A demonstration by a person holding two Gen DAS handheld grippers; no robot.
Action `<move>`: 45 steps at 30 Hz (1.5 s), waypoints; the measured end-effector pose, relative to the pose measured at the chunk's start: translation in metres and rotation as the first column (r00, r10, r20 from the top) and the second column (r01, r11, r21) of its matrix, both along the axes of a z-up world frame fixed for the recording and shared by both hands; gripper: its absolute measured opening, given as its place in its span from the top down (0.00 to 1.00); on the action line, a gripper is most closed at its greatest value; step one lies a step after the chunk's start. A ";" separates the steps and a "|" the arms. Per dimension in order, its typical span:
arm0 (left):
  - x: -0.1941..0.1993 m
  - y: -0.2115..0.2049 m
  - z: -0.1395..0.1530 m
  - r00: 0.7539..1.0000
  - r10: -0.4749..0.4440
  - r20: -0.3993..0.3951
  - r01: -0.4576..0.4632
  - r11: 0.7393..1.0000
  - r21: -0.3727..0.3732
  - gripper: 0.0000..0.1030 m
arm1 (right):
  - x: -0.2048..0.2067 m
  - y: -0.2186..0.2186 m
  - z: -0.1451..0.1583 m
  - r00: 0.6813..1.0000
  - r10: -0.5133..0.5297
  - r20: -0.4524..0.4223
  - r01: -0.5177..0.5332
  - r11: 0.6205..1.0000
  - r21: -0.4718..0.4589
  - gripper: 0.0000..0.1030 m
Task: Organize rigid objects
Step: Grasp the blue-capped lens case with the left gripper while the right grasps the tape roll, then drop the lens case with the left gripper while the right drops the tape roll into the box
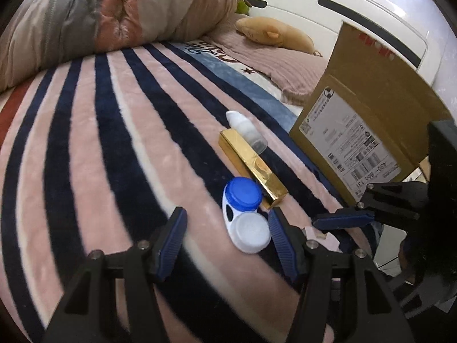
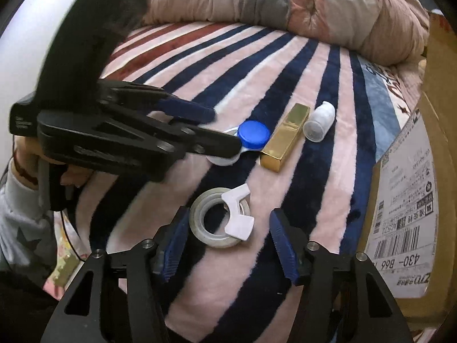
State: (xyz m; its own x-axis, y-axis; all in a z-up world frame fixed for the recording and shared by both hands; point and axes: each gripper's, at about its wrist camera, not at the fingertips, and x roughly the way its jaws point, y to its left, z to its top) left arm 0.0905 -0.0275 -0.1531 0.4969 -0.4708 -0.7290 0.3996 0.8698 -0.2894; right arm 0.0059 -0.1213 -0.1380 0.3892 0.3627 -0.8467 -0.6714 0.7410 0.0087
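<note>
Contact-lens case (image 1: pixel 246 214), white-bodied with one blue cap and one white cap, lies on the striped blanket (image 1: pixel 114 143) of the bed, and the left gripper (image 1: pixel 227 238) stands around it with its jaws spread wide, the white-capped end sitting just inside the right blue pad without being clamped. In the right wrist view that same gripper (image 2: pixel 225 131) reaches in from the left and hides part of the case (image 2: pixel 252 140). Just beyond the case lies a gold rectangular box (image 1: pixel 252 164), its near end close to the blue cap, and touching its far end is a small clear bottle with a white cap (image 1: pixel 245 131), tipped on its side. Nearer the right gripper (image 2: pixel 228 243), whose jaws are likewise wide open and holding nothing, a roll of clear tape (image 2: pixel 212 220) rests flat on the blanket with a white plastic piece (image 2: pixel 238 214) lying across its rim; the roll sits between the two blue pads but ahead of them. To the right stands an open cardboard box (image 1: pixel 362 108) with a shipping label facing the objects. Behind, a bunched quilt (image 1: pixel 114 14) and a tan plush toy (image 1: pixel 274 34) lie at the head of the bed.
</note>
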 end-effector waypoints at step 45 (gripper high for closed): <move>-0.074 -0.123 0.211 0.930 -0.137 0.340 0.111 0.989 0.095 0.71 | -0.043 -0.138 0.157 0.917 -0.205 0.342 0.136 0.967 0.214 0.63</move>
